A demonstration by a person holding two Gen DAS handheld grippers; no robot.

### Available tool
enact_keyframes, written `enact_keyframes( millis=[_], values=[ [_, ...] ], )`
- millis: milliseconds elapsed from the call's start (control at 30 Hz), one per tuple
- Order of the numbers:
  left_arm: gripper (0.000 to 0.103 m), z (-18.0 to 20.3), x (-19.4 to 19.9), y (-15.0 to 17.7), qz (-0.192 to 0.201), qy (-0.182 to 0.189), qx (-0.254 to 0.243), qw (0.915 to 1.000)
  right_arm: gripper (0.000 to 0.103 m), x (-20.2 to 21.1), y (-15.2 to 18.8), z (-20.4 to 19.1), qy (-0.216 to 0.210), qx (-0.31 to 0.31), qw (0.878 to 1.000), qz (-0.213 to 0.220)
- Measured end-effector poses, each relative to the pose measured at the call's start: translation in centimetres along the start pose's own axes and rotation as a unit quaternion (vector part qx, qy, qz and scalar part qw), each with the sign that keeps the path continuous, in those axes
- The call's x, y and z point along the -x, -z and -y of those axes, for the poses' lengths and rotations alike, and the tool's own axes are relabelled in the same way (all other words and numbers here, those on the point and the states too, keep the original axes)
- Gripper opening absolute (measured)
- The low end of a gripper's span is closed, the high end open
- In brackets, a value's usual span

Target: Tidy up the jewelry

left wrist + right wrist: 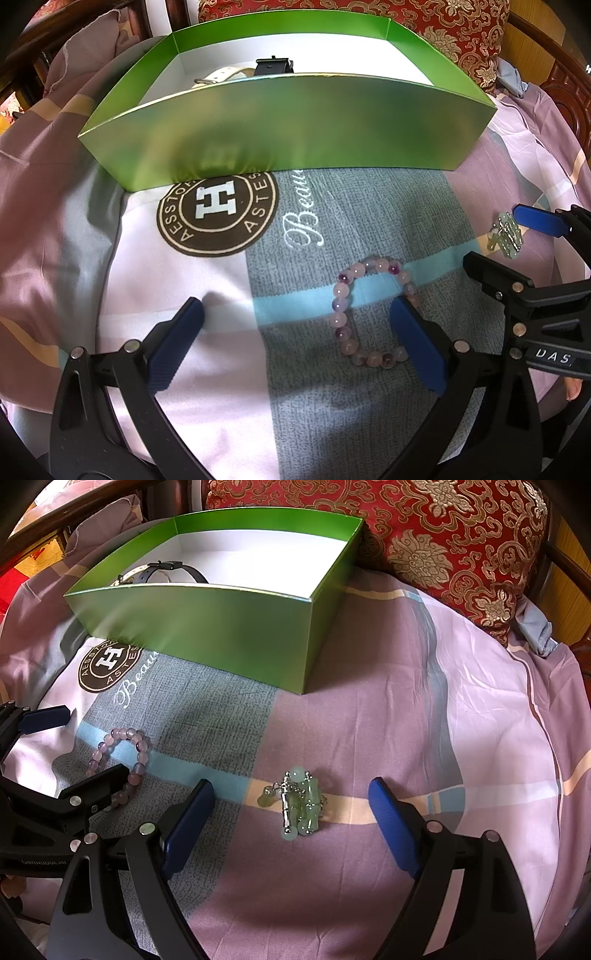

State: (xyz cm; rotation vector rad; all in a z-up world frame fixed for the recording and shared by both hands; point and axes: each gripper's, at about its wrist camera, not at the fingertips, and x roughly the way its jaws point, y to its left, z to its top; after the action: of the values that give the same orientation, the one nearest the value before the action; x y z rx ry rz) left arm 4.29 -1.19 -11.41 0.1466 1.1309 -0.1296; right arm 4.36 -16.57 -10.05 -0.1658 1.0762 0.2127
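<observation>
A pink and purple bead bracelet (340,319) lies on the bedsheet; my left gripper (297,306) is open just above it, the right finger (417,339) covering part of the ring. A pale green jade and silver chain piece (301,805) lies between the wide-open fingers of my right gripper (291,786), untouched. Behind both stands an open green box (221,635) holding a dark-strapped watch (166,568) and a white strap (221,75). The right gripper (493,236) shows at the left wrist view's edge around the jade piece (508,236). The left gripper (96,738) shows by the bracelet (142,757).
The patchwork sheet (406,701) has a round brown logo (218,210) in front of the green box (288,122). A red and gold cushion (443,535) lies behind the box, with a dark wooden frame around the edges. A fingertip shows at the right edge (574,387).
</observation>
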Motion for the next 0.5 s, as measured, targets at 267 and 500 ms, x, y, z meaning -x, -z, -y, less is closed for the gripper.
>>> enact_keyframes(
  millis=[267,500],
  values=[
    [0.101,0.0,0.01,-0.02,-0.001,0.001,-0.001,1.0,0.086,-0.02,-0.03,0.0,0.0,0.001,1.0,0.0],
    [0.101,0.01,0.01,-0.08,0.0,0.002,-0.004,1.0,0.086,-0.04,-0.05,0.06,-0.001,0.003,1.0,0.0]
  ],
)
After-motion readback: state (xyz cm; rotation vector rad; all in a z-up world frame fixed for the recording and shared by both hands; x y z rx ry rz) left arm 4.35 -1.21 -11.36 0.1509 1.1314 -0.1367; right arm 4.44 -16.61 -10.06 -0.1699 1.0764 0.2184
